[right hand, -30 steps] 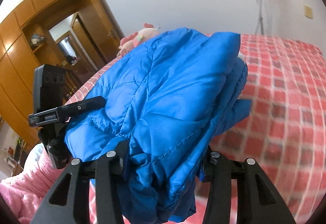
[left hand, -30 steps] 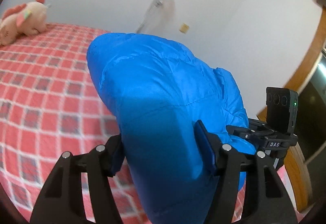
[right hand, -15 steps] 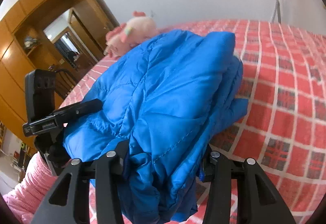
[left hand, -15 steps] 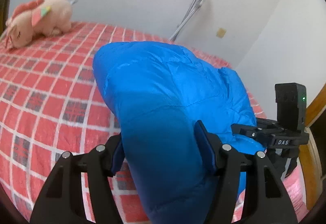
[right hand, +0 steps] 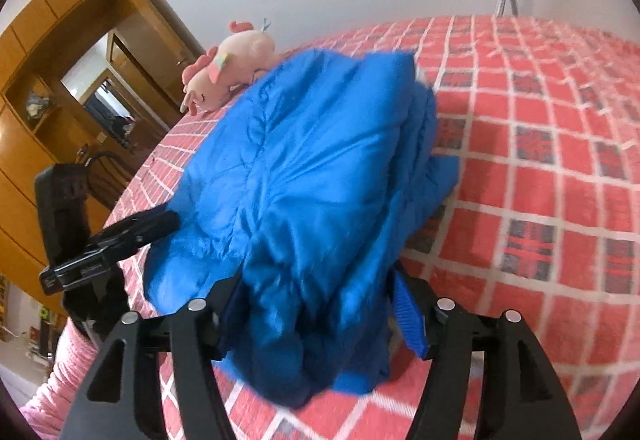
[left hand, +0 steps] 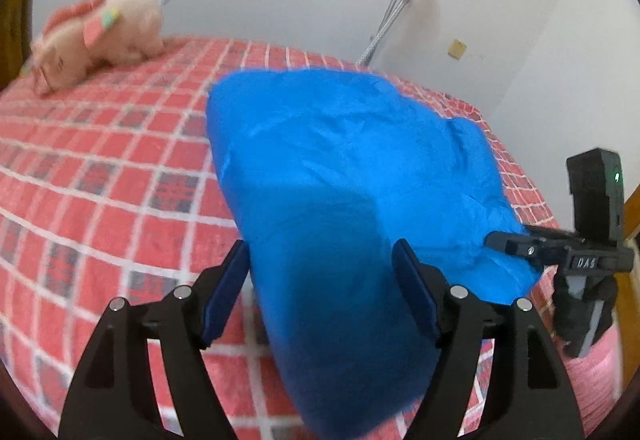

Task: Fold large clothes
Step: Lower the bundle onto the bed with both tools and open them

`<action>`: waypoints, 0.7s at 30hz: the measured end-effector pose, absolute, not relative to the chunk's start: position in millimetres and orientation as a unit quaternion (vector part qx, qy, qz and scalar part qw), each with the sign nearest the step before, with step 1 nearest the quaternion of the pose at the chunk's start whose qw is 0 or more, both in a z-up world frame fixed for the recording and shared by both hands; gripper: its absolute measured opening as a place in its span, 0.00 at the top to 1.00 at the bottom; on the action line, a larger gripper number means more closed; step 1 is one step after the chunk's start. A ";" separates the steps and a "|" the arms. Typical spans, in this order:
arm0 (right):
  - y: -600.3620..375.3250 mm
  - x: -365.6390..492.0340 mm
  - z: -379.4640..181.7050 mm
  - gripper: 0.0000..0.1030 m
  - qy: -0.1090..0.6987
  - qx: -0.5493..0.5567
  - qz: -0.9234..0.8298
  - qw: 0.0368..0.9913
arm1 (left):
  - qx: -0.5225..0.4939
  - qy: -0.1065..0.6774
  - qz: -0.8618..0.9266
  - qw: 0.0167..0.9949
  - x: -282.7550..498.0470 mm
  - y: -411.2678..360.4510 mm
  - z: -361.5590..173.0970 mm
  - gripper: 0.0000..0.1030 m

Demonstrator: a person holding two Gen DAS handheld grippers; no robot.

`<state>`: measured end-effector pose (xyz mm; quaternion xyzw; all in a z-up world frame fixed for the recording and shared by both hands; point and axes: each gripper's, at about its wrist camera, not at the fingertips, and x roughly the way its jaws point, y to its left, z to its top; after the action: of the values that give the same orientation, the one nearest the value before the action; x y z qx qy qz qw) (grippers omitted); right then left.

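Folded blue jacket (left hand: 352, 168) lies on the checked bedspread (left hand: 100, 176) as your left gripper (left hand: 320, 288) and right gripper (right hand: 316, 304) have just been opening, jacket between loosened jaws; draw both straight back so the layers stay stacked

Both wrist views look down, close — sharing the blue jacket (left hand: 352, 176).
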<state>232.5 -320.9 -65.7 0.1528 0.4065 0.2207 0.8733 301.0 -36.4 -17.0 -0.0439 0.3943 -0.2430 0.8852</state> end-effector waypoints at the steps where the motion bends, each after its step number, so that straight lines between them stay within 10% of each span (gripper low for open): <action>1: -321.5 224.9 -60.3 0.37 0.401 0.149 0.215 0.878 | -0.036 0.386 -0.241 0.890 293.6 -35.5 -12.3 0.23; 21: -317.6 179.7 -71.1 0.37 0.415 0.105 0.109 0.897 | 0.008 0.390 -0.187 0.902 250.7 -34.8 -22.2 0.22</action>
<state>179.7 -317.6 -71.1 0.1047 0.4155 0.1088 0.8970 250.7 -34.8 -22.2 0.0085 0.3901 -0.1866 0.9016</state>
